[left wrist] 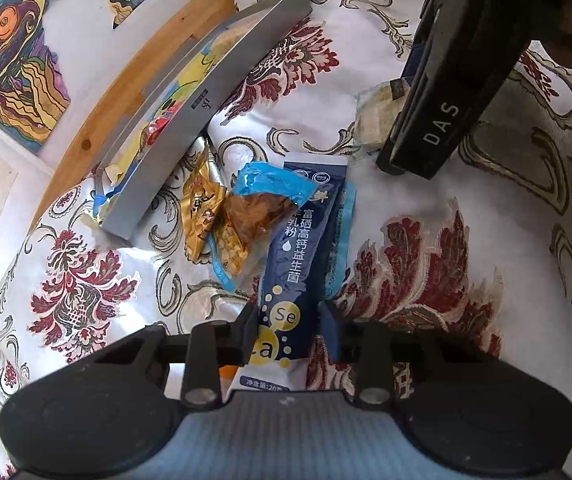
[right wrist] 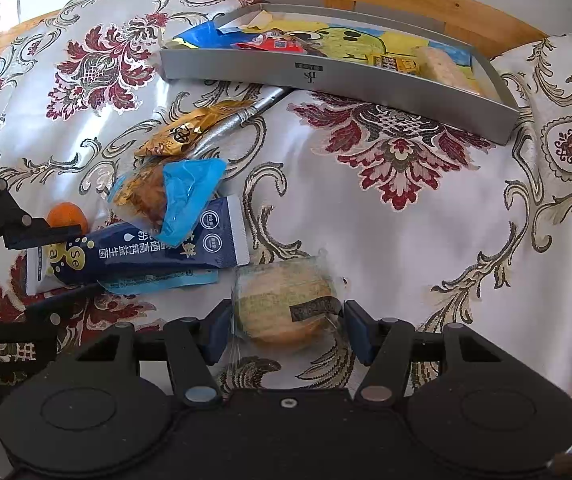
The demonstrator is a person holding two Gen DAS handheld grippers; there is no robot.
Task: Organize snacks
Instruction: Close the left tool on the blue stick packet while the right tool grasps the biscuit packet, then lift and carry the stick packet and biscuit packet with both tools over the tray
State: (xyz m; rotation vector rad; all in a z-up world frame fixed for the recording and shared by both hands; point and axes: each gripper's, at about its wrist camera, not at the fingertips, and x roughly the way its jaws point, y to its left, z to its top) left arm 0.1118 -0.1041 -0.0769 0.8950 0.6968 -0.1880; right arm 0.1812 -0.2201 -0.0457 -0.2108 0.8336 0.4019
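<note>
Straddling two snacks, both tongs spread, nothing pinched yet.
Left tongs point(left wrist: 290, 320) flank the navy sachet point(left wrist: 298, 248) at lower centre; right tongs point(right wrist: 286, 330) flank the wrapped cake point(right wrist: 286, 304). Overlapping packets may be dragged along; the tray point(right wrist: 338, 80) sits upper right.

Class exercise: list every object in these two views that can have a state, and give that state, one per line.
left gripper: open, fingers either side of the sachet
navy sachet: sealed, flat on the cloth
right gripper: open, straddling the cake
wrapped round cake: sealed, on the cloth
grey tray: partly filled with snacks
blue-wrapped snack: sealed, lying over the sachet
gold packet: sealed, outside the tray
</note>
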